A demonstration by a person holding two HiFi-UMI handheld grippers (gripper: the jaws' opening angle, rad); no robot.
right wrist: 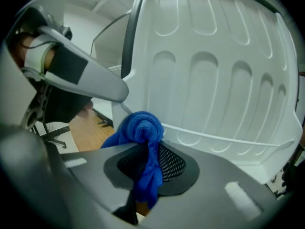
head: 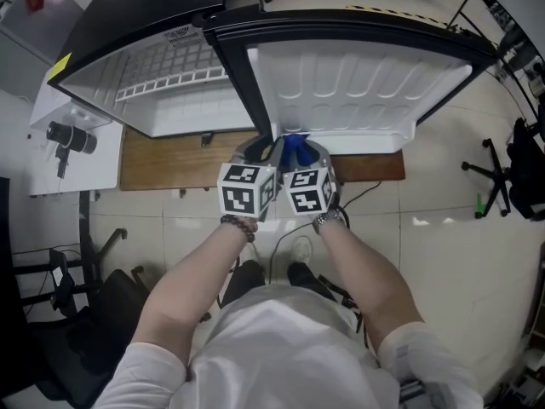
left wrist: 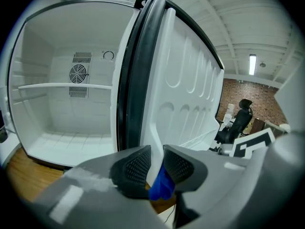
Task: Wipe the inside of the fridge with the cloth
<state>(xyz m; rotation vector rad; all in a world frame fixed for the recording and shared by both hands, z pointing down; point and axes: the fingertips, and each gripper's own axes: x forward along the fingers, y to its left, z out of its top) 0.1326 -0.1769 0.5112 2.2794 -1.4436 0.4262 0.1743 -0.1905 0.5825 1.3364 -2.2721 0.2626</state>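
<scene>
1. Holding the cloth (right wrist: 140, 125): the right gripper (right wrist: 150, 159) is clamped on it. The blue wad bulges out past the pads and a tail hangs below.
2. Left gripper (left wrist: 157, 163): jaws narrow, with the white door edge (left wrist: 159, 123) between the pads. Looks like a pinch keeping the door open.
3. Both grippers sit side by side, almost touching, low at the door's inner edge next to the cabinet.
4. Key geometry: the cloth points straight at the door liner (right wrist: 214, 80) and is near it. I can't tell if it touches.
5. The fridge cavity (left wrist: 57, 113) lies left of the cloth, beyond the left gripper and the dark strip (left wrist: 138, 80) between cabinet and door.
6. The left hand is nearer the cavity, but the cloth is in the right.
7. Judgement: the liner needs only a push ahead. The cavity needs the right gripper to swing left around the pinched edge, with a risk of clashing with the left gripper.
8. The shelf (left wrist: 66, 86) runs side to side, so strokes should follow it.
</scene>
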